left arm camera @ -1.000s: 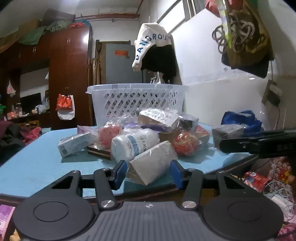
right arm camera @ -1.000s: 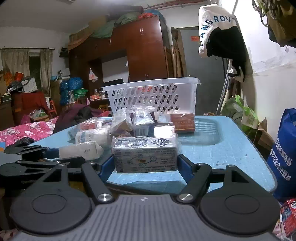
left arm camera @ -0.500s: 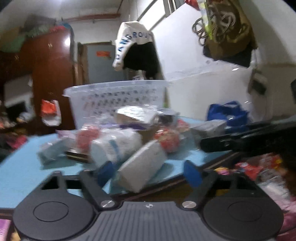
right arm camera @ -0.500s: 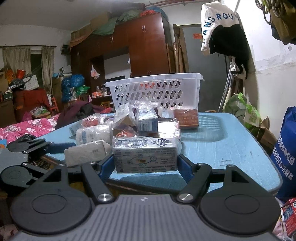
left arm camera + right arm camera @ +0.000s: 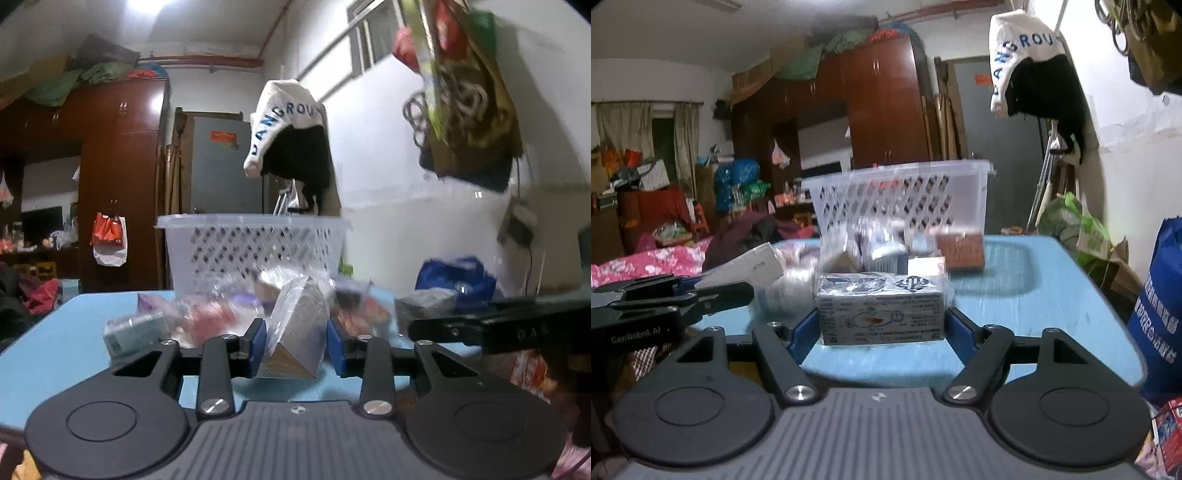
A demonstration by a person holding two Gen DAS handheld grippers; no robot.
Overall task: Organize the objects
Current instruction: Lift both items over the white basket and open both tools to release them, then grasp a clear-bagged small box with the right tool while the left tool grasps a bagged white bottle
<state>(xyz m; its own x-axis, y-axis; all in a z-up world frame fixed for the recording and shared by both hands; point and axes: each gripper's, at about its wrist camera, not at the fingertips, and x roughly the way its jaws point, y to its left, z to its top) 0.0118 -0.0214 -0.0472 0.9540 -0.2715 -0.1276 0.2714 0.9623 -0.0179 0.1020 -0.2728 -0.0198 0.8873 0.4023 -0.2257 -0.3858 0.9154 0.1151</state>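
- Your left gripper (image 5: 296,345) has its blue pads pressed on both sides of a plastic-wrapped wedge pack (image 5: 295,332); the pack is tilted, its far end raised above the table (image 5: 48,354).
- Your right gripper (image 5: 881,321) is closed on a grey wrapped box (image 5: 881,312), pads touching its two ends; the box sits level, above the near edge of the table.
- In the right view the left gripper (image 5: 713,295) shows from the side at the left, the white pack (image 5: 746,266) sticking up out of it.
- In the left view the right gripper (image 5: 436,326) comes in from the right as a dark bar, with the box (image 5: 424,301) at its tip.
- Between both grippers and the basket (image 5: 255,243) lies a pile (image 5: 207,317) of wrapped packets, blurred here; it stands straight in the way of the left one.
- From the right view, clear packets (image 5: 864,251) and a brown box (image 5: 960,251) sit just ahead of the grey box, the brown box nearest the basket (image 5: 901,199).
- The basket is white, with lattice walls, at the far side of the table; whether anything lies inside it cannot be told.
- A blue bag (image 5: 1160,314) stands off the table's right edge, and a white cap (image 5: 284,118) hangs on the wall above the basket.
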